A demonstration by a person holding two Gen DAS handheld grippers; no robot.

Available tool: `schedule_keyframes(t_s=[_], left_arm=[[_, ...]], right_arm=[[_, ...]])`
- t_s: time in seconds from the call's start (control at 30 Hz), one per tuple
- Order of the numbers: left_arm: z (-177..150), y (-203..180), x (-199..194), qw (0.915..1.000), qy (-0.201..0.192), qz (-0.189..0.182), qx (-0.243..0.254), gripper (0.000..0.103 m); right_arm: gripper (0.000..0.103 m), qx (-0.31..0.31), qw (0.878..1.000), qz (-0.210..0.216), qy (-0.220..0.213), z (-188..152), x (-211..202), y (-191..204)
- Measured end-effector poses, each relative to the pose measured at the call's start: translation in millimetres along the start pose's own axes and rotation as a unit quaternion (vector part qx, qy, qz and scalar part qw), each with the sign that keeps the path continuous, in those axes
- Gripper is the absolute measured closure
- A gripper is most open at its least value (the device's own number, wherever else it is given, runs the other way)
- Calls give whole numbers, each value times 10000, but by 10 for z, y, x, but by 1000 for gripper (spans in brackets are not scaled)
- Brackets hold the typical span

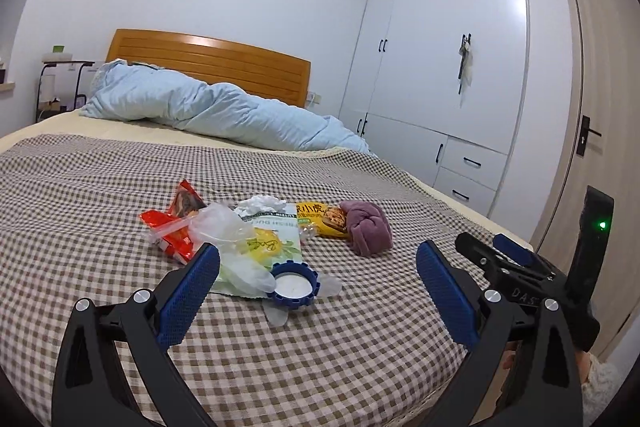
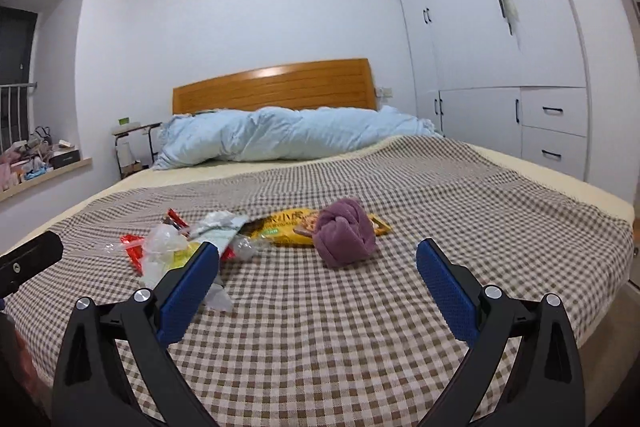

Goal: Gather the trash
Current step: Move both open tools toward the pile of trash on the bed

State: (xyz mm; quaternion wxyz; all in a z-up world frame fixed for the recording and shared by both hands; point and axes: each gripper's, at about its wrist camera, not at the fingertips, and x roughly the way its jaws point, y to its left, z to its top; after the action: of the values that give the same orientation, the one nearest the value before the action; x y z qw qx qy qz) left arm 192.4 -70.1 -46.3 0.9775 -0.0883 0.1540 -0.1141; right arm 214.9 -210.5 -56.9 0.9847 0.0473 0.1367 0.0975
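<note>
Checked bedspread covers the near half of a bed, a rumpled blue duvet at its far end. Trash lies mid-spread: red wrapper, green-and-yellow pouch, yellow snack packet, purple cloth ball, blue cap. Left gripper and right gripper both gape wide, empty, near the pile.

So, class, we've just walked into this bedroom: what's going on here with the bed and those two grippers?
A person holds two grippers over a bed with a checked blanket, to clear trash. The left gripper and right gripper are both open and hold nothing. Nothing is collected yet: a red wrapper, clear plastic bag, green packet, blue lid and yellow snack bag lie in a pile, beside a rolled purple cloth.
</note>
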Motion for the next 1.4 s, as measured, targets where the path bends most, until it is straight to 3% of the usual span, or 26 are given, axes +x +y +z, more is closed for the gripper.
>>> schedule_keyframes(t_s=[0.33,0.9,1.1,1.2,1.4], left_arm=[[-180,-16,131,9991,394,-144,-98,8],[-162,62,75,9991,422,6,-98,8],[-148,99,40,9990,402,195,-4,8],[-147,164,32,9986,439,280,-62,8],[-128,279,22,9969,428,646,-99,8]], right_arm=[[8,-58,9997,-26,215,-112,29,42],[8,-113,9992,-14,371,-172,46,68],[8,-35,9995,91,297,-138,42,70],[8,30,9981,320,521,-139,109,124],[8,-315,9967,285,696,-138,178,495]])
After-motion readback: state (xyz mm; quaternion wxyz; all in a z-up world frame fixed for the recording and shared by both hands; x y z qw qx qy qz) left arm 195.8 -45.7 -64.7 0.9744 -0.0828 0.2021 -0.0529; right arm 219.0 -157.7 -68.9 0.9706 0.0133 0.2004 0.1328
